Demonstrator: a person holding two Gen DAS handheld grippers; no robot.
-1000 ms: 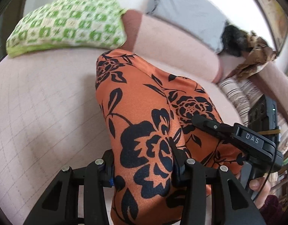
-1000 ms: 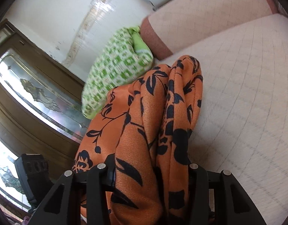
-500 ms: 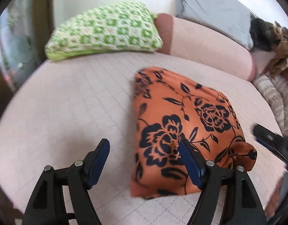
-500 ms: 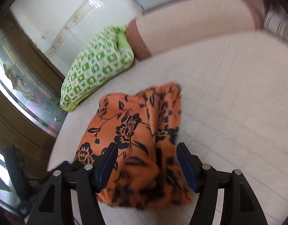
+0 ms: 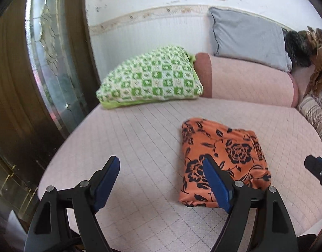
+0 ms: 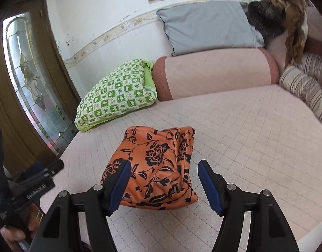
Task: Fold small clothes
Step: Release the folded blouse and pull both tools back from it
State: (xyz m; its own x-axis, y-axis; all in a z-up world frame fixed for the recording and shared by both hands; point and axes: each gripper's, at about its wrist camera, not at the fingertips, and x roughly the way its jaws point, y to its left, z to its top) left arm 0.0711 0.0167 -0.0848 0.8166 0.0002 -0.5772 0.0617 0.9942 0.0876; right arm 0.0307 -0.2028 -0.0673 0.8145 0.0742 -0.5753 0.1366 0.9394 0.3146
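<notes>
An orange garment with black flowers (image 5: 221,159) lies folded into a compact rectangle on the pink quilted sofa seat (image 5: 140,138). It also shows in the right wrist view (image 6: 156,168). My left gripper (image 5: 161,180) is open and empty, raised in front of the garment's left side. My right gripper (image 6: 164,185) is open and empty, just in front of the garment's near edge. Neither gripper touches the cloth. The left gripper's body shows at the left edge of the right wrist view (image 6: 30,187).
A green checked pillow (image 5: 152,77) lies at the back left. A pink bolster (image 5: 251,84) and a grey cushion (image 5: 247,37) stand behind. Striped cushions (image 6: 305,88) lie at the right. A wooden glass door (image 6: 24,79) is to the left.
Both grippers held the garment a second ago. They opened, let it drop folded on the seat, and pulled back and up away from it.
</notes>
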